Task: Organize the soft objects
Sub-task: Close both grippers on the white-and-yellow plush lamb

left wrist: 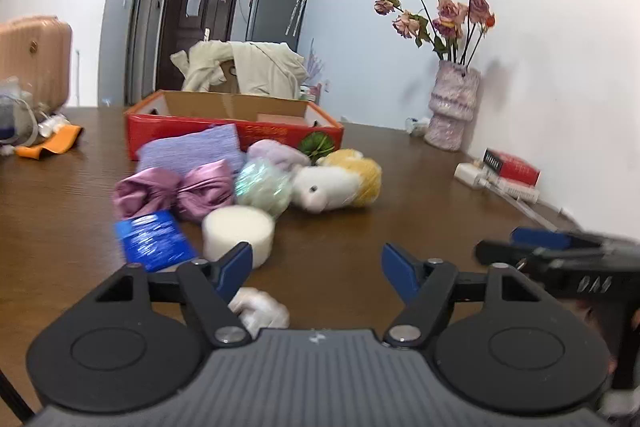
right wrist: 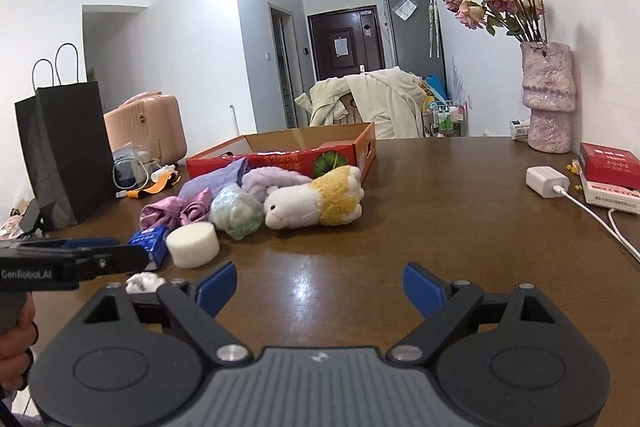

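Approach step: left tool [left wrist: 316, 263] and right tool [right wrist: 318, 285] both spread, empty, before the soft pile; next, pinch white sponge [left wrist: 239, 233] for the red box [left wrist: 224, 129]

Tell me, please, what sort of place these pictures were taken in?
Most likely a lived-in flat, at a wooden dining table. A fridge stands by the dark entrance door, a pink suitcase waits nearby, and a vase of dried roses sits against the wall.

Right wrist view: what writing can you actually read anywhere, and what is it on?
"GenRobot.AI": side of the left gripper, at the frame's left edge.
Red cardboard box: printed characters, too blurred to read.
Red book: cover print too small.
Blue packet: unreadable.
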Demonstrator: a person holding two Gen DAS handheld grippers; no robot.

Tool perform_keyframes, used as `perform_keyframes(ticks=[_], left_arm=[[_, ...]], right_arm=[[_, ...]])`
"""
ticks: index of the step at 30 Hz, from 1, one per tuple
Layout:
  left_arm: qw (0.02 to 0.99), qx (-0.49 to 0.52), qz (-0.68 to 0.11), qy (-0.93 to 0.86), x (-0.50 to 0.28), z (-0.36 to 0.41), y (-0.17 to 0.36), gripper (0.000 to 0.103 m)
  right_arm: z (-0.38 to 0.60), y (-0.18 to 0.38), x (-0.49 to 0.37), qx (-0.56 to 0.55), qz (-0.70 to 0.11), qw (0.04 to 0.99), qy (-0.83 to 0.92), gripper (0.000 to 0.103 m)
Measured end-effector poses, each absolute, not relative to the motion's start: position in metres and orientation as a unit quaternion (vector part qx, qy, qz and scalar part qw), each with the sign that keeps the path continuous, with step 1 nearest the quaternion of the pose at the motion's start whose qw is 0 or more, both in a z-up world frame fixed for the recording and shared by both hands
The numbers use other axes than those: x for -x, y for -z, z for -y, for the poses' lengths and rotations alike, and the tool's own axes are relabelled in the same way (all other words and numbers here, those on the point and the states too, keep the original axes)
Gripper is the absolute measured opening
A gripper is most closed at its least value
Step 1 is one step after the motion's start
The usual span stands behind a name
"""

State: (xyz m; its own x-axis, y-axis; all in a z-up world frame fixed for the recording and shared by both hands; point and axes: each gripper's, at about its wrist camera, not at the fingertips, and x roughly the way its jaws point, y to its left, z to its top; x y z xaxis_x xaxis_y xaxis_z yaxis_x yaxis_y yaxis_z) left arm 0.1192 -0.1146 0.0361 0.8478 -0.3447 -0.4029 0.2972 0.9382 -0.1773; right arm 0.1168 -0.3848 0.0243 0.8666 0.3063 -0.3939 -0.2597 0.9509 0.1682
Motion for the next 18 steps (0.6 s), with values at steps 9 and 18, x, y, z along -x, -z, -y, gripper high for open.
perform_keyframes(ticks=[9,18], left_arm=[[0.938,0.126,-0.301,0.121,-0.226,0.150,-0.035,0.058],[0.917,0.167,-0.346,0.107,-0.291,0.155,-0.011,0.058]], right_arm=[[0.393,-0.044,-0.221,-0.102,-0.247,0.954,-0.135,0.083],[0.376,-0.025,-0.316,-0.126,-0.294,0.935,-0.155,0.069]])
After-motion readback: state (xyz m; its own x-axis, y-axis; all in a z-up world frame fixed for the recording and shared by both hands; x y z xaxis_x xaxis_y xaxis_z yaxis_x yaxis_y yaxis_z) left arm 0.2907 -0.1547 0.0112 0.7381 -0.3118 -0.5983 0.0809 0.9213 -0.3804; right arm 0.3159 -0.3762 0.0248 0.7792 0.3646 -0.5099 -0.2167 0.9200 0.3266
